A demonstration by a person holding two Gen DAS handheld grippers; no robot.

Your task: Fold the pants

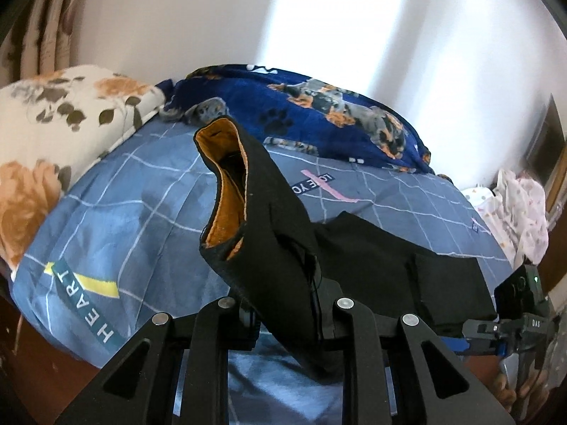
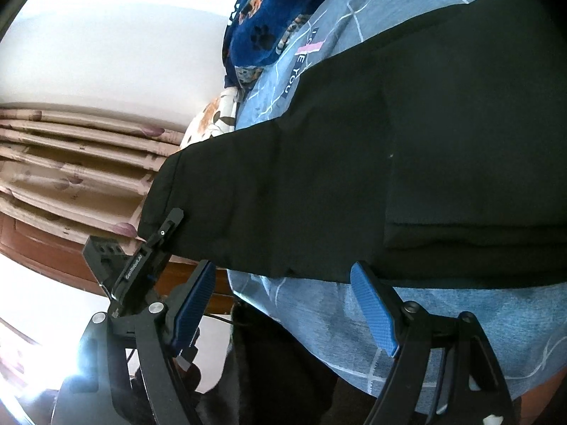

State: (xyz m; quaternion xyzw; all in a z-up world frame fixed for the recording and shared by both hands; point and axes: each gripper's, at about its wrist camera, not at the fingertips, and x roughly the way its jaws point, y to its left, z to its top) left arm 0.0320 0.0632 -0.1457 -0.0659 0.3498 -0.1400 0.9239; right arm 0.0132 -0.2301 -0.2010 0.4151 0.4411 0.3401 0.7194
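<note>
The left tool (image 1: 283, 318) is pinching the black pants (image 1: 269, 219) near their waistband, its two fingers closed on the cloth so the orange-lined opening is rising toward 11 o'clock above the bed (image 1: 117, 212). That lift is likely keeping one end of the garment off the bedsheet so it can be carried over for a fold. In the right wrist view, the right tool (image 2: 283, 304) is hanging with its blue pads (image 2: 372, 304) spread wide and gripping nothing, just short of the near edge of the pants (image 2: 354, 177), seemingly waiting to take hold of that hem. The rest of the pants is lying flat across the blue checked bedsheet, running toward 2 o'clock in the left view. Farther back, at 12 o'clock, a dark blue dog-print blanket (image 1: 319, 113) is bunched against the wall, with a floral pillow (image 1: 63, 124) at 10 o'clock.
</note>
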